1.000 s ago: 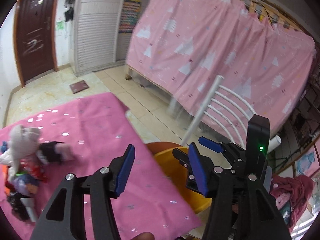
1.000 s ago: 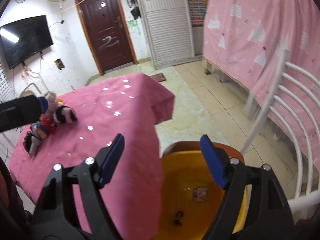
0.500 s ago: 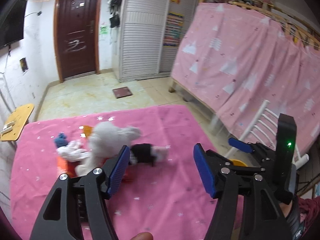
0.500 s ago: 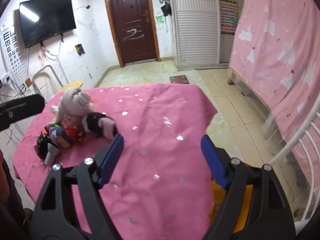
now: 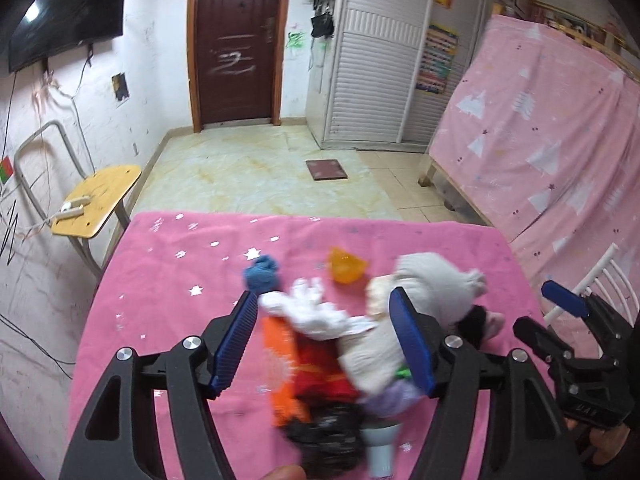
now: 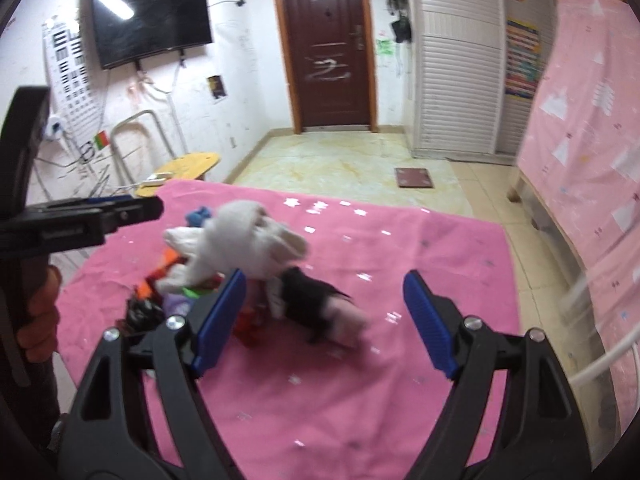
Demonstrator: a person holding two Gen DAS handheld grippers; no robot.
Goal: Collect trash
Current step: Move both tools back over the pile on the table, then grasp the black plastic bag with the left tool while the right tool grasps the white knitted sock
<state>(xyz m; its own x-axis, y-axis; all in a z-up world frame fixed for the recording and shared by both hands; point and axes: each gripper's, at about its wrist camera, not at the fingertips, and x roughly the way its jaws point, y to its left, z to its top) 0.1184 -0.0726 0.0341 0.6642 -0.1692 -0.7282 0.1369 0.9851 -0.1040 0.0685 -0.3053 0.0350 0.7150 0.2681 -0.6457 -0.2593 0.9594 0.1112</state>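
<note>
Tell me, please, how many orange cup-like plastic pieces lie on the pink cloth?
1. The orange plastic piece lies on the pink cloth behind the trash pile, between the blue wad and the white bundle. Others may be hidden under the pile.

Scrawled white mark resembling "2" or "Z" on the brown door (image 5: 235, 60) — also seen in right wrist view (image 6: 329, 68). Eye chart (image 6: 72, 80) on wall beside TV — rows of symbols, too blurred to read. Colourful poster (image 5: 436, 58) on shutter wardrobe — print illegible.
</note>
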